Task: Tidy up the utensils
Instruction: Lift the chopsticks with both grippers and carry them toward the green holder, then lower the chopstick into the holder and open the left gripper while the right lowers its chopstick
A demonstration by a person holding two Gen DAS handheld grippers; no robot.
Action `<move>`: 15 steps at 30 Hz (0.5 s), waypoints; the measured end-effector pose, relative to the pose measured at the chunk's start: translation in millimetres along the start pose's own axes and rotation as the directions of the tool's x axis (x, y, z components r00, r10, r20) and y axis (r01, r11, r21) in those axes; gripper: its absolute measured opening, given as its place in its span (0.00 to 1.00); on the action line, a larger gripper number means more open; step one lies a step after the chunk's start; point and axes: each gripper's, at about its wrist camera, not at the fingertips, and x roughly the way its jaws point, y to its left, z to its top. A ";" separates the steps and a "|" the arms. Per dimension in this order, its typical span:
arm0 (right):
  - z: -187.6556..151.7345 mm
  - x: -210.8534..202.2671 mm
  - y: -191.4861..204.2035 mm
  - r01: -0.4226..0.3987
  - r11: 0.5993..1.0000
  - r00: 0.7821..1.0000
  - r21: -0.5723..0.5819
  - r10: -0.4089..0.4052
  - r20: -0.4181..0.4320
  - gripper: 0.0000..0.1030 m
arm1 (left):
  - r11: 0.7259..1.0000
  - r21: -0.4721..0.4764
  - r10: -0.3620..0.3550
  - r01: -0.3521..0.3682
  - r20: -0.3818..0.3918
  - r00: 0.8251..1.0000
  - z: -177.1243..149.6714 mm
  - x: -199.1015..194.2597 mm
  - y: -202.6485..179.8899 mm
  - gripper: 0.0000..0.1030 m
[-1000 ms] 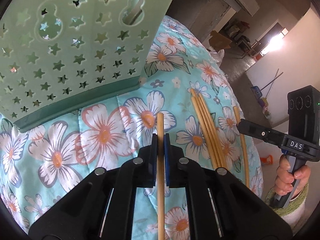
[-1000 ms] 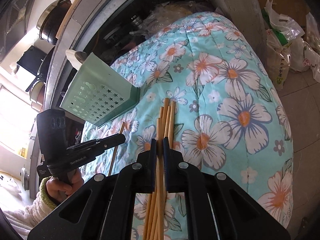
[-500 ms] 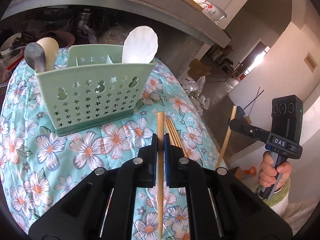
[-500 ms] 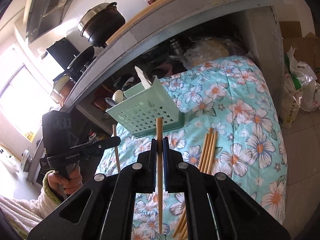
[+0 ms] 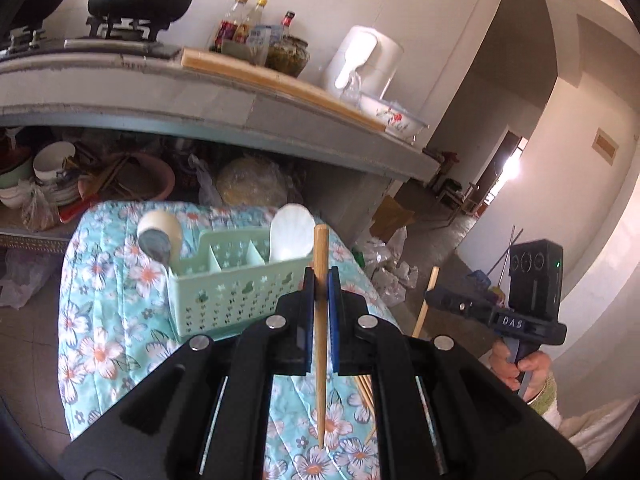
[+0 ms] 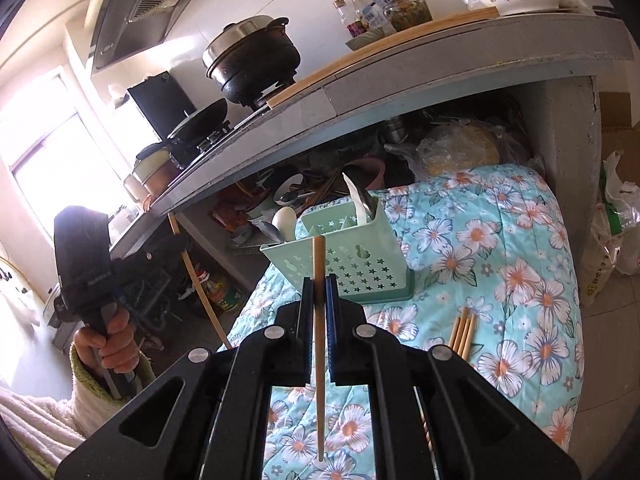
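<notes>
My left gripper (image 5: 320,280) is shut on a wooden chopstick (image 5: 320,320) and holds it upright above the floral cloth. My right gripper (image 6: 319,288) is shut on another wooden chopstick (image 6: 319,320), also upright. It shows in the left wrist view (image 5: 434,300). A mint green utensil caddy (image 5: 228,280) stands on the cloth beyond both grippers, with a white spoon (image 5: 290,236) and a metal spoon (image 5: 156,244) in it. It also shows in the right wrist view (image 6: 352,260). Several loose chopsticks (image 6: 462,332) lie on the cloth to the right.
The floral cloth (image 6: 500,280) covers a small table under a grey kitchen counter (image 5: 200,104). Bowls and bags (image 5: 52,176) fill the shelf behind the table. A black pot (image 6: 252,60) sits on the stove above. Plastic bags (image 6: 612,232) lie on the floor at right.
Both grippers have risen and tilted up, each lifting its chopstick off the cloth. The caddy now looks farther away and lower in both views.
</notes>
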 end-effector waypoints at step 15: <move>-0.4 -5.1 6.2 0.011 1.000 1.000 -0.018 -0.011 0.005 0.06 | 0.981 -0.102 0.192 -0.165 0.380 0.905 95.3 12.0 44.8 0.05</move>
